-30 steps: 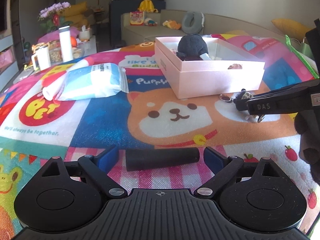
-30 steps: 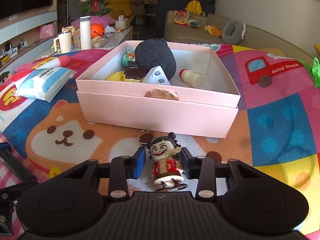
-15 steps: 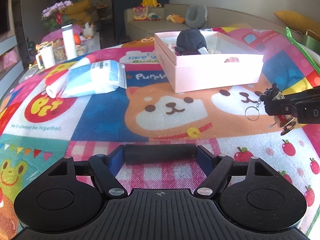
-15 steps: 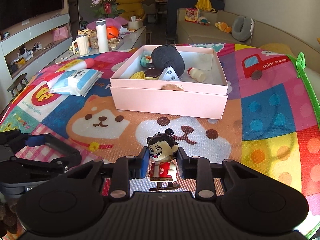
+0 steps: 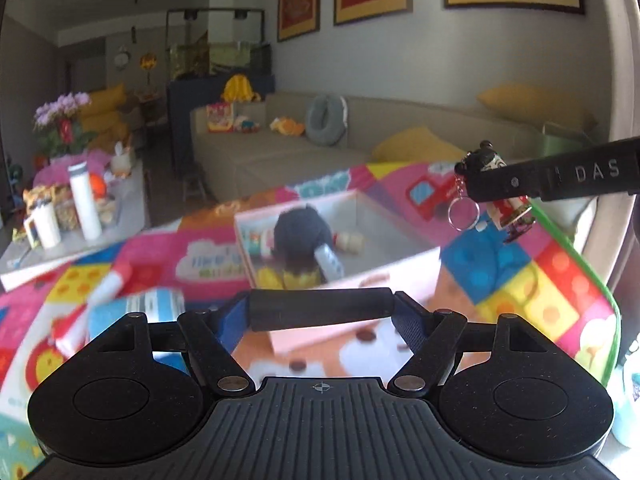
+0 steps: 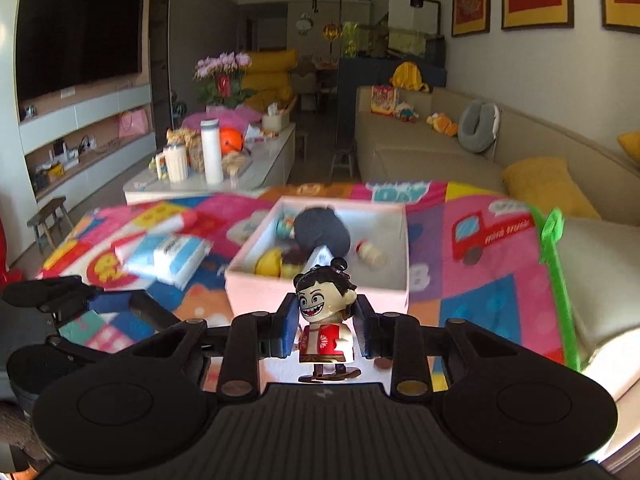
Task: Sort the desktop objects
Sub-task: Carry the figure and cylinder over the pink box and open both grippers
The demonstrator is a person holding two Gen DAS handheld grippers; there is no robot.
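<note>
1. The right hand-held gripper [image 6: 326, 330] is clamped on a small figurine [image 6: 325, 316], upright between its blue pads, held in the air in front of the pink box [image 6: 320, 292].
2. In the left wrist view the same figurine [image 5: 505, 200] hangs to the right of the box, a metal key ring [image 5: 463, 213] dangling beside it.
3. The left hand-held gripper [image 5: 320, 308] is clamped on a black cylinder [image 5: 320, 307], lying crosswise between its fingers, raised in front of the pink box [image 5: 360, 276].
4. The box sits open on the colourful cartoon mat [image 6: 480, 280], holding a dark plush toy [image 6: 322, 234], a small bottle [image 6: 370, 254] and a yellow item [image 6: 269, 264].
5. A blue-and-white packet [image 6: 172, 256] lies on the mat, left of the box.
</note>
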